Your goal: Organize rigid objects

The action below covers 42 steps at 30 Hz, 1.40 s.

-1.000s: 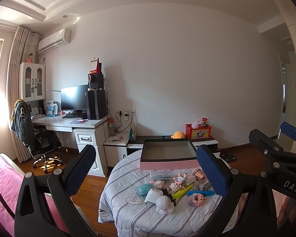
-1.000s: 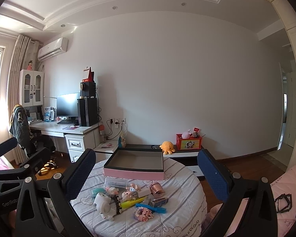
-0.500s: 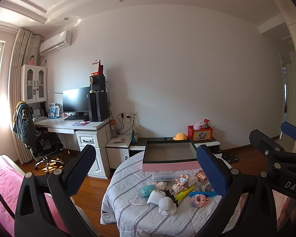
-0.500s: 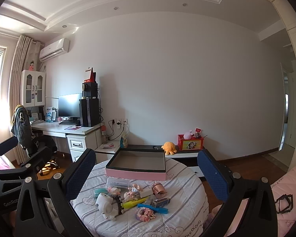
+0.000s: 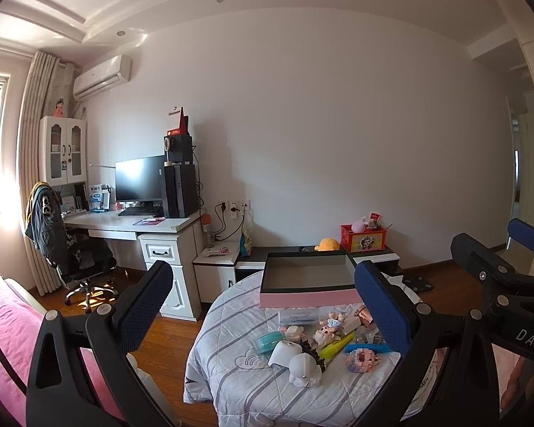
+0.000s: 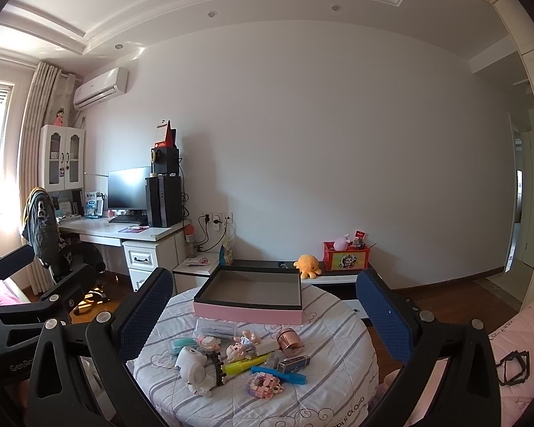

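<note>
A round table with a striped grey cloth (image 5: 238,388) (image 6: 331,402) holds an open pink box with a dark rim (image 5: 308,299) (image 6: 249,315); the box is empty. In front of it lies a pile of small rigid objects: a white figurine (image 5: 302,368) (image 6: 192,364), a yellow highlighter (image 5: 336,345) (image 6: 245,364), a blue pen (image 6: 279,374), a rose-gold cup (image 6: 290,339), a pink brick toy (image 5: 362,357) (image 6: 263,386) and a clear case (image 6: 215,329). My left gripper (image 5: 263,306) and right gripper (image 6: 263,313) are open, empty, held back from the table.
A white desk with a monitor and PC tower (image 5: 153,220) stands at the left with an office chair (image 5: 71,249). A low shelf with an orange plush (image 6: 306,265) and a red box (image 6: 345,256) runs along the wall. A pink bed (image 5: 3,331) lies at the left.
Both views have shifted slightly rightward and closer to the table; the objects on the table have not moved. Both grippers stay open.
</note>
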Each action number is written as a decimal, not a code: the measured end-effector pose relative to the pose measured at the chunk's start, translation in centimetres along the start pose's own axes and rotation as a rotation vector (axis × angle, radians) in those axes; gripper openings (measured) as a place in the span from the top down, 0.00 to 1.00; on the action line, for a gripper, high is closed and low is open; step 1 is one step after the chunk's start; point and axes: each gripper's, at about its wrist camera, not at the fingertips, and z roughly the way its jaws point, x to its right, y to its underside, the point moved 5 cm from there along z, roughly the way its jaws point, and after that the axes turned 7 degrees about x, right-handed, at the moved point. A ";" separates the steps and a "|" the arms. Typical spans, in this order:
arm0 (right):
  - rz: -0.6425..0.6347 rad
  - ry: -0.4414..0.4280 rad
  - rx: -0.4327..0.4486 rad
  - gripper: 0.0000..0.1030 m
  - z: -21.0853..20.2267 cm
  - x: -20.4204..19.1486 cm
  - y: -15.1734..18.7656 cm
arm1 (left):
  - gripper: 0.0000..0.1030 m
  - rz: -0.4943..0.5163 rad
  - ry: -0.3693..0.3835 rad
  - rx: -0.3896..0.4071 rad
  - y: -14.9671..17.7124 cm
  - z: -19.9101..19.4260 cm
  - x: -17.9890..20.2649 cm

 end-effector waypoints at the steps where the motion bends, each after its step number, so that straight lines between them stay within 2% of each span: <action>1: 0.000 0.000 -0.001 0.00 0.0 0.0 0.0 | 0.00 0.000 -0.001 0.000 0.0 0.0 0.0; 42: 0.005 -0.009 -0.020 0.00 0.5 0.0 0.6 | 0.00 0.014 -0.002 -0.019 0.8 0.4 -0.6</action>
